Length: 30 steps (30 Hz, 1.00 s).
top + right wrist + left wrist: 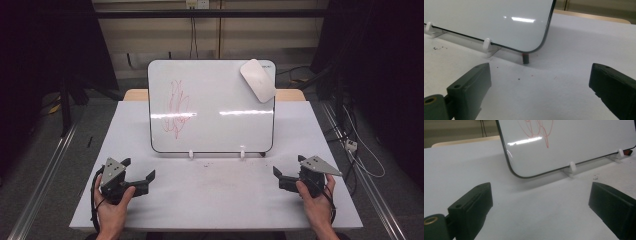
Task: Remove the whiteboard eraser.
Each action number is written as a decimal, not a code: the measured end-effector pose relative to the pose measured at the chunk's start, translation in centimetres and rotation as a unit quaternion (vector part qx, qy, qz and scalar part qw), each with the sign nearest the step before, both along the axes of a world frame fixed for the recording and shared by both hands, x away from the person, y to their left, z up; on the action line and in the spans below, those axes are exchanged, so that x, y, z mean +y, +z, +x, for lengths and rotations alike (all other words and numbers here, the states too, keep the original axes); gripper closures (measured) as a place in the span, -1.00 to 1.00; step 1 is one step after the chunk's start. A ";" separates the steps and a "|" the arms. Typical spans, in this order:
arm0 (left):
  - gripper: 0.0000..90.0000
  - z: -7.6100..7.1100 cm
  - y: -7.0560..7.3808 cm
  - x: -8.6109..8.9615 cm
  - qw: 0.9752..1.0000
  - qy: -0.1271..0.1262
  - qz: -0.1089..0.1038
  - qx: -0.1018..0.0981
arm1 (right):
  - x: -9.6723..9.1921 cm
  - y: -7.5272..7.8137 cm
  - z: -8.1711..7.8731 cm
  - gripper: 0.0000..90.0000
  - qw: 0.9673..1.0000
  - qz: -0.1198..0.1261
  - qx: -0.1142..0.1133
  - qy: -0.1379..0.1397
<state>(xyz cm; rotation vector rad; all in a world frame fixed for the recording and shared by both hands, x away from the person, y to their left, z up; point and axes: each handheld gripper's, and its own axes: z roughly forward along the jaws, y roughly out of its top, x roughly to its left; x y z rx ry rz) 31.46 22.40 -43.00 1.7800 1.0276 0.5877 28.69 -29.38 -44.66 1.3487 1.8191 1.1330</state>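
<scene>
Whiteboard (212, 107) stands propped at table centre, red scribble (176, 107) on its left half; eraser (258, 80) sits at its top-right corner, nearer right gripper (289, 172); left gripper (138, 169) and right both wide open, empty.

Lab-like recording space: dark curtains (45, 45), metal floor rails (42, 180), loose cables (357, 150).

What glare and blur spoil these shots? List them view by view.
High view: two glare streaks cross the whiteboard, one over the red scribble; the room around the table is dark. Left gripper view: a glare patch beside the scribble, and the near jaws are soft. Right gripper view: a small glare spot on the board; jaws blurred.
</scene>
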 end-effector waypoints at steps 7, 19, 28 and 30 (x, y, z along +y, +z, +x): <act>-0.88 0.2 -0.1 -0.2 1.000 0.000 -0.001 0.006 | -0.2 0.3 0.1 -0.91 1.000 0.003 -0.002 0.001; -0.88 0.3 -0.3 -0.8 1.000 -0.010 -0.010 0.008 | 0.3 2.0 1.2 -0.86 1.000 -0.009 -0.003 0.009; -0.88 0.6 -0.5 -1.5 1.000 -0.025 0.002 0.018 | 1.6 3.1 3.4 -0.88 0.999 -0.027 0.000 0.021; -0.88 0.6 -0.5 -1.5 0.999 -0.026 0.000 0.019 | 1.9 3.4 3.8 -0.89 0.999 -0.036 -0.003 0.018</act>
